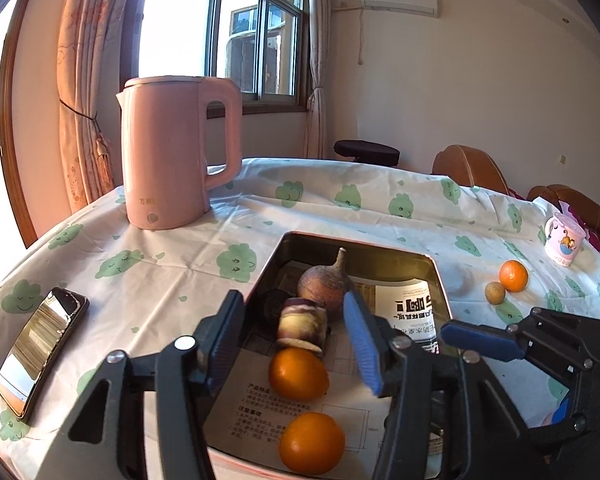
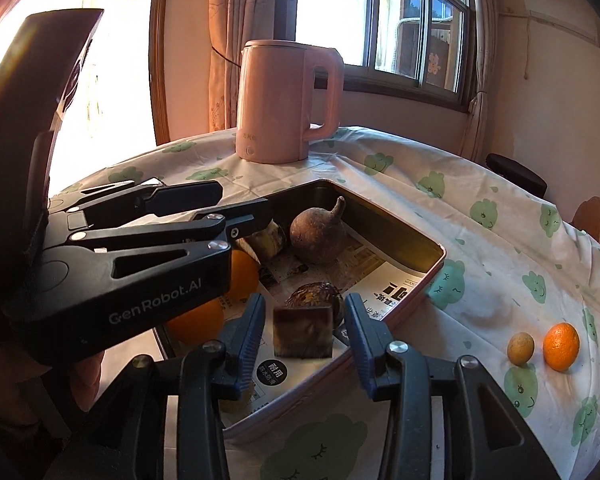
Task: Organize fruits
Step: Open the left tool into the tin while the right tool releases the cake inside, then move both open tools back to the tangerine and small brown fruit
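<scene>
A: Step?

B: Release into the paper-lined metal tray (image 1: 440,276). A cut purple-skinned chunk (image 1: 303,326) is seen between the left hand-held gripper (image 1: 296,340) pads, unpressed; a brown cut block (image 2: 303,333) likewise at the right hand-held gripper (image 2: 304,334). Both are angled down over the tray.

A: Next?

B: The small round orange (image 2: 561,346) and tan fruit (image 2: 520,349) are left on the surface (image 2: 480,280); a reach rightwards is needed.

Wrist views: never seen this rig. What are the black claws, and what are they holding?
A person holds a two-finger gripper in each hand; a fisheye camera on each looks along its fingers. Each view shows its own gripper in front: left gripper, right gripper. Both are open over a tray; a pale chunk is between the left's pads, a brown block between the right's, neither clamped. The tray holds two oranges and a brown root. On the tablecloth: kettle, phone, mug, loose orange, small yellowish fruit.
</scene>
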### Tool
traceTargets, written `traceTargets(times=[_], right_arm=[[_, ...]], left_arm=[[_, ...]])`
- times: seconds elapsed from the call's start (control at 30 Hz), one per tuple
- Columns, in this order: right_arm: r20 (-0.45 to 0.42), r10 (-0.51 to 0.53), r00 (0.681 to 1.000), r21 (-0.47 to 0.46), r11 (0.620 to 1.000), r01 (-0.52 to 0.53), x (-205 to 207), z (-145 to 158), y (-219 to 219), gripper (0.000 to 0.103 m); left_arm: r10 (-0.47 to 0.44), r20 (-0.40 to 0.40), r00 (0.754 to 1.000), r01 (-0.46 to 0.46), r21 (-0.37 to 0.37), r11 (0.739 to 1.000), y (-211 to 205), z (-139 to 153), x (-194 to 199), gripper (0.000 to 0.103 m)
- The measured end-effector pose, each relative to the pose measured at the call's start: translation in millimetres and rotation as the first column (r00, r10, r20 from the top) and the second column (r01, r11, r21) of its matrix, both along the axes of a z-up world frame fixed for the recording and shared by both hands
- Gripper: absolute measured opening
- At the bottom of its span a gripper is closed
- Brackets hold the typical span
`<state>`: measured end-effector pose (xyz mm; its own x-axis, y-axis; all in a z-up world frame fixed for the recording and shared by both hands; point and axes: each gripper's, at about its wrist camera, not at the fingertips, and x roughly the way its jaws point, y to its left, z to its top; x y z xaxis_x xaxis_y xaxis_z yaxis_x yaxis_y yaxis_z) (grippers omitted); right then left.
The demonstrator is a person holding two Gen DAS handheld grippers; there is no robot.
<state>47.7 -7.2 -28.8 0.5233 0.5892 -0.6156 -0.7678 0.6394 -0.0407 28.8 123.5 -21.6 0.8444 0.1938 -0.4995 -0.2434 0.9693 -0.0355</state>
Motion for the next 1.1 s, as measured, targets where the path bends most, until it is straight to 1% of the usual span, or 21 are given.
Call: traceTargets(times=[0.03, 0.07, 0.33, 0.53, 0.67, 0.73, 0.83, 0.9, 1.0, 1.07, 1.1], right_arm=[[0.004, -0.003, 1.000, 0.005, 1.000, 0.003, 0, 1, -2, 0.054], [0.008, -0.004, 1.000, 0.011, 1.000, 0.004, -1, 2, -4, 0.054], [0.008, -0.041, 0.999, 0.042, 0.998, 0.041, 5, 6, -24, 0.054], [0.009, -0.058, 0.998, 0.057, 0.997, 0.057, 7, 7, -34, 0.054], [0.040, -0.091, 0.995, 0.049, 0.995, 0.089, 9, 11, -47, 0.054], [0.061, -0.135, 0.989, 0.044, 0.990, 0.132, 15, 15, -62, 0.054], [0.065, -0.245, 0.967, 0.057, 0.969, 0.241, 35, 23, -99, 0.054], [0.048, -0.341, 0.939, 0.074, 0.939, 0.337, 53, 28, -129, 0.054], [0.003, -0.458, 0.889, 0.089, 0.886, 0.456, 78, 31, -166, 0.054], [-0.023, -0.505, 0.863, 0.088, 0.858, 0.505, 92, 30, -180, 0.054], [-0.041, -0.515, 0.856, 0.087, 0.852, 0.517, 98, 28, -183, 0.054]], left_arm=[[0.005, 0.006, 1.000, -0.005, 0.007, 1.000, -1, 1, -1, 0.067], [0.005, 0.009, 1.000, -0.005, 0.010, 1.000, -2, 1, -2, 0.069], [-0.002, 0.006, 1.000, 0.002, 0.019, 1.000, -7, 1, -1, 0.069], [-0.010, 0.014, 1.000, 0.010, 0.012, 1.000, -11, 2, -2, 0.070], [-0.035, 0.036, 0.999, 0.034, 0.014, 0.999, -23, 8, -3, 0.071], [-0.052, 0.048, 0.997, 0.051, 0.026, 0.998, -32, 13, -1, 0.075], [-0.091, 0.062, 0.994, 0.087, 0.054, 0.995, -52, 20, 3, 0.076], [-0.119, 0.068, 0.991, 0.114, 0.071, 0.991, -68, 24, 9, 0.077], [-0.149, 0.064, 0.987, 0.142, 0.103, 0.984, -93, 25, 21, 0.083], [-0.176, 0.053, 0.983, 0.169, 0.112, 0.979, -108, 24, 31, 0.083], [-0.187, 0.045, 0.981, 0.181, 0.115, 0.977, -114, 23, 36, 0.083]])
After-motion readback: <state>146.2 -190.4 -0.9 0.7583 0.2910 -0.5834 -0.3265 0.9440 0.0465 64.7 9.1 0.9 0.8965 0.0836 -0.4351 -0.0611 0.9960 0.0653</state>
